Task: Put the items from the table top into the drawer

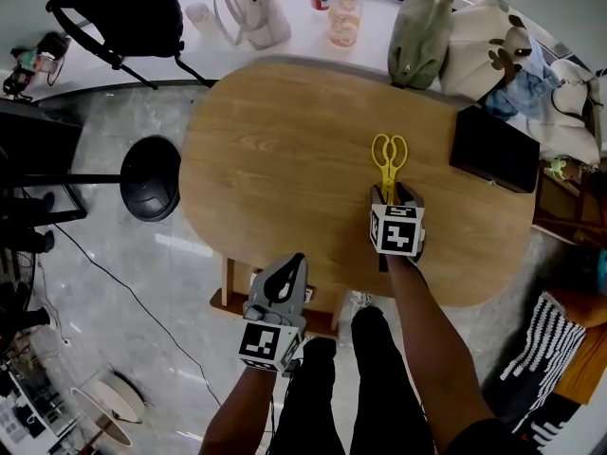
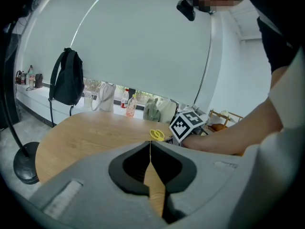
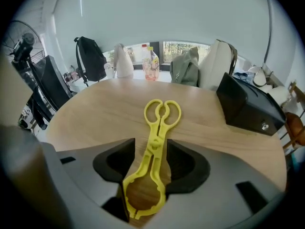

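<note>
Yellow plastic tongs [image 1: 388, 159] lie flat on the oval wooden table [image 1: 285, 159], handle rings pointing away from me. My right gripper [image 1: 394, 193] is tilted down over their near end. In the right gripper view the tongs [image 3: 157, 137] run between the open jaws of the right gripper [image 3: 151, 152], the round end deep in the gap, and the pads are not pressing on them. My left gripper [image 1: 289, 268] hangs off the table's near edge, over a wooden drawer-like ledge [image 1: 232, 301]. The left gripper [image 2: 150, 151] has its jaws together with nothing in them.
A black box [image 1: 495, 148] sits at the table's right end. Bags [image 1: 417, 31] and bottles [image 1: 344, 17] line the white sill behind the table. A black stool [image 1: 150, 176] stands on the floor to the left. The person's legs are under the near edge.
</note>
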